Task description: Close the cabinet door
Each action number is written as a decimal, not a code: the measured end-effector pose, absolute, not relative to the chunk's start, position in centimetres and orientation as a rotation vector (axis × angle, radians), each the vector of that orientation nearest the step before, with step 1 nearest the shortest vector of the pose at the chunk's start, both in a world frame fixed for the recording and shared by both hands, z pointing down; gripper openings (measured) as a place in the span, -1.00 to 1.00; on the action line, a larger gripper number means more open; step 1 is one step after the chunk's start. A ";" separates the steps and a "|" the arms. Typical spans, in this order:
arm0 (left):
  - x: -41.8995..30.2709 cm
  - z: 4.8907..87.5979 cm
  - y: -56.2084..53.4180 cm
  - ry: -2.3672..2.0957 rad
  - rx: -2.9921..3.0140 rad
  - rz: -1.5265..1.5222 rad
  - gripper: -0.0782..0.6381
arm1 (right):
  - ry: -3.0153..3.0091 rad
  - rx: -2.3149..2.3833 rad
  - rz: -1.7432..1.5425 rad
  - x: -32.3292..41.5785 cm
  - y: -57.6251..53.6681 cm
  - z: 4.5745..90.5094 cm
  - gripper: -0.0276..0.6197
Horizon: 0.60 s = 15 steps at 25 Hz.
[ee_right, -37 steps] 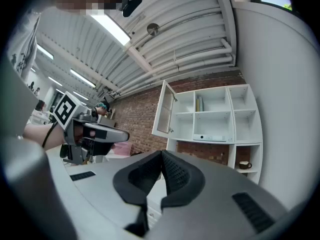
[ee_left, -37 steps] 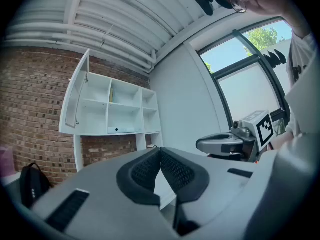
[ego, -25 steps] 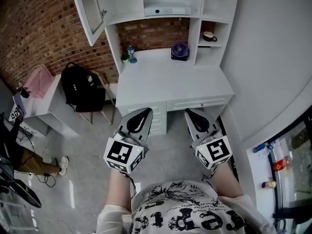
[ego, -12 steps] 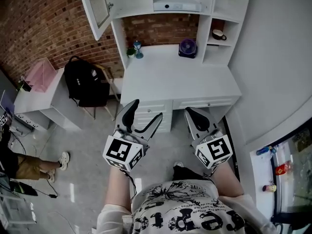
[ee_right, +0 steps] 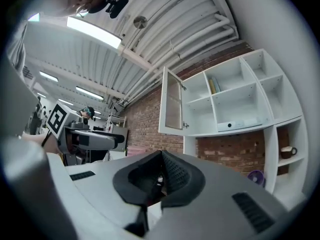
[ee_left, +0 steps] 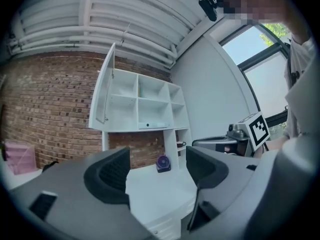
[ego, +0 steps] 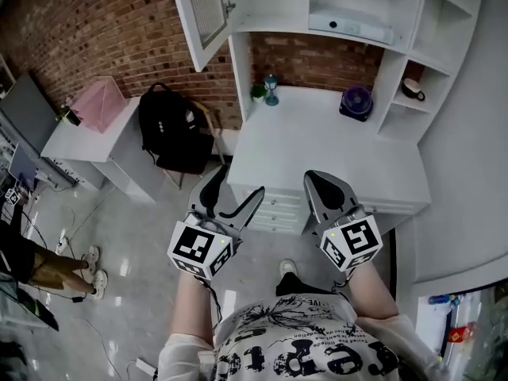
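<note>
The white cabinet door (ego: 202, 10) with a glass panel stands swung open at the upper left of the white shelf unit (ego: 357, 6) above the desk (ego: 317, 145). It also shows in the left gripper view (ee_left: 102, 89) and the right gripper view (ee_right: 172, 104). My left gripper (ego: 236, 182) is open with nothing between its jaws (ee_left: 157, 169), and it hangs over the desk's front left corner. My right gripper (ego: 311, 177) is shut and empty (ee_right: 161, 176), over the desk's front edge. Both are well short of the door.
A black backpack (ego: 171, 129) rests on a chair left of the desk, beside a low white table (ego: 87, 145) with a pink box (ego: 95, 101). On the desk stand a purple fan (ego: 356, 101) and a small blue ornament (ego: 271, 90). A seated person's legs (ego: 44, 270) show at far left.
My left gripper's jaws went from shut to open. Both grippers moved forward toward the desk, and their tips now overlap its front edge. The open door looks closer.
</note>
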State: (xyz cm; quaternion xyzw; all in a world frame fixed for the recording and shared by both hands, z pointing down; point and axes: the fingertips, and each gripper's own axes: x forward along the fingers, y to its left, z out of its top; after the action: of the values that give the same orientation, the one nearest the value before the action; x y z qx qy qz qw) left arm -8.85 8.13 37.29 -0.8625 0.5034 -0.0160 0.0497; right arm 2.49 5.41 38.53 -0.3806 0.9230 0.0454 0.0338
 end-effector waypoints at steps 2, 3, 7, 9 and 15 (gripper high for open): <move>-10.8 36.1 4.8 1.588 -2.588 -0.040 0.17 | 2.863 -1.109 0.158 0.6 1.7 37.4 -0.87; -11.7 35.6 3.0 1.616 -2.571 -0.037 0.17 | 2.880 -1.074 0.165 -0.4 -0.3 36.8 -0.87; -15.4 34.1 -3.8 1.743 -2.466 -0.061 0.17 | 2.926 -0.902 0.199 -4.3 -8.2 34.6 -0.87; -17.2 33.7 -6.4 1.796 -2.423 -0.041 0.17 | 2.934 -0.833 0.208 -6.1 -11.6 34.0 -0.87; -22.6 32.8 -11.4 1.919 -2.318 0.040 0.17 | 2.973 -0.658 0.245 -11.9 -18.1 33.7 -0.87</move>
State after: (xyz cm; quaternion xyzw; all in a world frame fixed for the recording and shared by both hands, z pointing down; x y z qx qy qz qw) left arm -22.61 -11.37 32.76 -0.7686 0.6362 0.0134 0.0661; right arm -11.90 -18.07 33.72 -0.2152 0.9723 0.0800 0.0432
